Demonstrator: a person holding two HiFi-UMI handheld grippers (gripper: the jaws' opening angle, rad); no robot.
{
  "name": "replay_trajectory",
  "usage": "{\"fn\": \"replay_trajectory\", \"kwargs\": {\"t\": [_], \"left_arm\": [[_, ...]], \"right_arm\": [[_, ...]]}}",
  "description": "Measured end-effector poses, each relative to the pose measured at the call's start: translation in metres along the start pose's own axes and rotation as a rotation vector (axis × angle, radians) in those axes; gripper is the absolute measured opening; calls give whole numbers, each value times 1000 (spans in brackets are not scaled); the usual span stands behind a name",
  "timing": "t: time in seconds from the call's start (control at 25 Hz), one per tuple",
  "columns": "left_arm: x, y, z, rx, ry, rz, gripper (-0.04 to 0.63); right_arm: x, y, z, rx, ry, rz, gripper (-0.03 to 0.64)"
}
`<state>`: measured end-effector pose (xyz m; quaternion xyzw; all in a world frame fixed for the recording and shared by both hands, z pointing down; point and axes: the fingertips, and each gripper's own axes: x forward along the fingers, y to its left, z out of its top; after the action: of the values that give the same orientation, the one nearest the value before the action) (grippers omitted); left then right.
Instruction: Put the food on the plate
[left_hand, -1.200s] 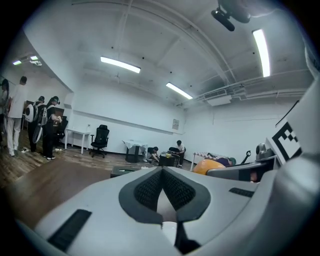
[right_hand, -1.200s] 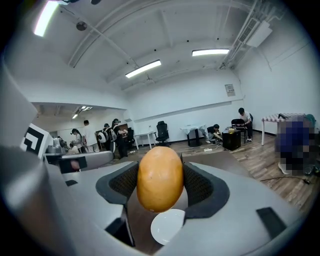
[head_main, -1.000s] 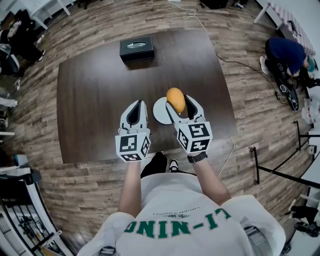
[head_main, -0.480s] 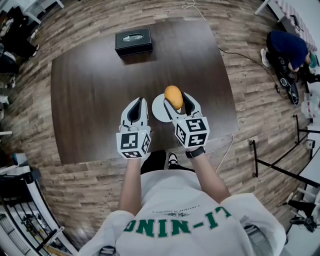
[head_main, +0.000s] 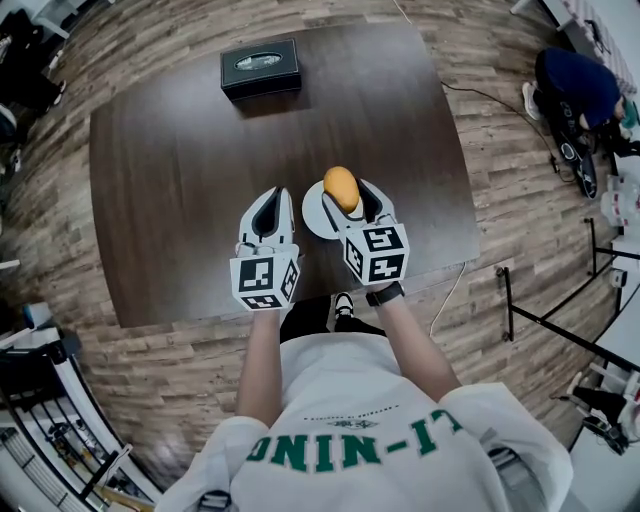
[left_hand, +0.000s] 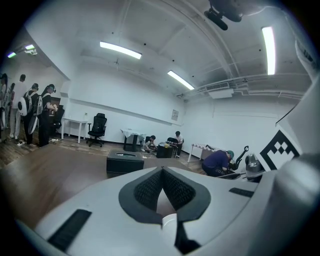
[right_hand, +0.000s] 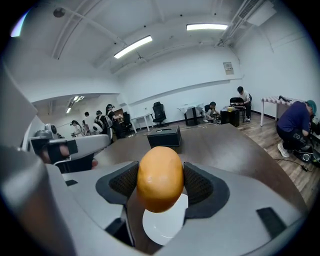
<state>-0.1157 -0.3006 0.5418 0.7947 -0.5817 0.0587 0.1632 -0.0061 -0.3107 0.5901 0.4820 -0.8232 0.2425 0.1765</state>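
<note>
An orange egg-shaped food item (head_main: 341, 187) (right_hand: 160, 178) hangs over the small white plate (head_main: 312, 214) (right_hand: 165, 226), which lies on the dark brown table (head_main: 200, 150). My right gripper (head_main: 342, 196) (right_hand: 160, 184) is shut on this food, its dark pads pressing both sides. To the left of the plate my left gripper (head_main: 268, 219) (left_hand: 162, 187) is shut with nothing in it; its pads meet at the tips.
A black tissue box (head_main: 260, 68) (left_hand: 124, 161) (right_hand: 164, 136) stands at the table's far side. Wood floor surrounds the table. A person in blue (head_main: 575, 95) crouches at the right by cables and gear. Several people and chairs stand by the far wall.
Both grippers have sunk toward the table. The food held in the right gripper now hangs lower over the plate.
</note>
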Motion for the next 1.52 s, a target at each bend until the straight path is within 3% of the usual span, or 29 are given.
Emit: {"fn": "replay_trajectory", "kwargs": {"t": [0.8,1.52], "left_arm": [[17,11,-36,-26,53,-19,12],[30,8,-63,-51,97,-44,12]], "right_arm": [[38,-7,-82,3,150,-20,296],[60,-16,-123,-28,220,-23,298]]}}
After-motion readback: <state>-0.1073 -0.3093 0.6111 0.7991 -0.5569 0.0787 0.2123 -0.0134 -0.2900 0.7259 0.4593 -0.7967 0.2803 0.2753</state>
